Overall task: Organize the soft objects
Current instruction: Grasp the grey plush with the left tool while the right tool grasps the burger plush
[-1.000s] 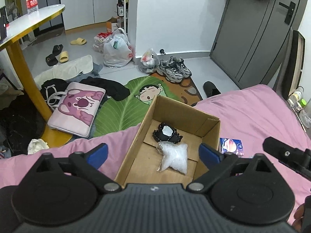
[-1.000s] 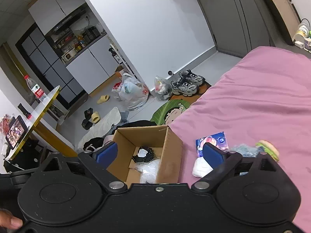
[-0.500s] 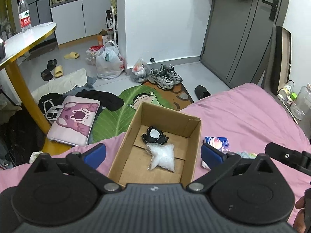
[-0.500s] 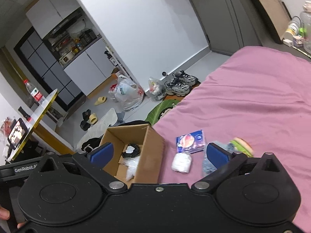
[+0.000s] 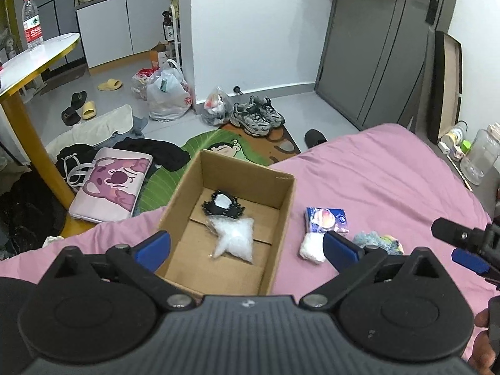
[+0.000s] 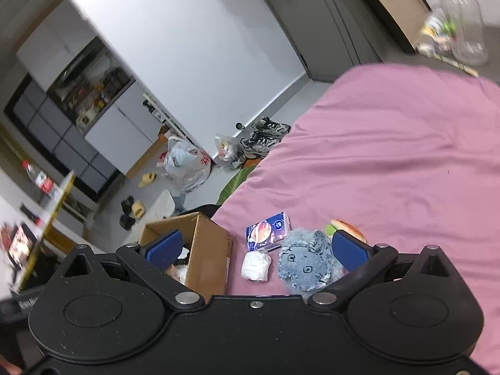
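Since a second ago both views have swung toward the loose pile, and the right gripper point(image 6: 255, 248) now frames it. Its jaws stand wide, holding nothing; the left gripper point(image 5: 247, 243) is likewise spread and empty over the cardboard box point(image 5: 282, 215). Two items already lie inside — a clear bag point(image 5: 233, 238) and a black piece point(image 5: 222, 205). Still out at three o'clock of the box: white wad point(image 6: 256, 265), denim plush point(image 6: 304, 264), blue packet point(image 6: 268, 228), burger toy point(image 6: 347, 227). Nothing blocks them on the pink bedsheet point(image 6: 390, 156).
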The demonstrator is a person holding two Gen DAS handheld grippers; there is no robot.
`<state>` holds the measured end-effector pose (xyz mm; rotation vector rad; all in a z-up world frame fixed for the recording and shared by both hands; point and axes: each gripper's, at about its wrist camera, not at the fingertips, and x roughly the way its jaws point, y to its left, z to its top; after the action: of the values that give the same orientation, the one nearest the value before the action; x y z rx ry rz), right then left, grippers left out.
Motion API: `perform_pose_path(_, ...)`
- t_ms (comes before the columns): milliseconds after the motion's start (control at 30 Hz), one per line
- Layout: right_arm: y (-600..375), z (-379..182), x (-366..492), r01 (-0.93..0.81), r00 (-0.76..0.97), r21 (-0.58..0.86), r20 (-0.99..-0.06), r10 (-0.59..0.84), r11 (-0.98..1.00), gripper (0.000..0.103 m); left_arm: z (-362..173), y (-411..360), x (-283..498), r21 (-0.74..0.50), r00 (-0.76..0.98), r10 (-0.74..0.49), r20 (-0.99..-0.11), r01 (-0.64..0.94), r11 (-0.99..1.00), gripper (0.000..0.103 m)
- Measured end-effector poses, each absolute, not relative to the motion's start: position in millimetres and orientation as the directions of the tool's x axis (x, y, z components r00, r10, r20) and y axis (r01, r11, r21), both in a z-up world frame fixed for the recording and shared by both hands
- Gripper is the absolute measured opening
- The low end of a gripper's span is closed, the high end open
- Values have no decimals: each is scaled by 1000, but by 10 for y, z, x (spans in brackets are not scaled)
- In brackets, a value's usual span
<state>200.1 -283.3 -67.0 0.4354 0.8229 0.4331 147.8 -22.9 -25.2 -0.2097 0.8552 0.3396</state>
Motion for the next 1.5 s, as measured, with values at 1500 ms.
perform_pose_path(1500, -3577, -1697, 2549, 97, 504, 699, -649, 570, 709, 70, -1365, -1523, 2455, -165, 538, 10, -843, -276, 947, 67)
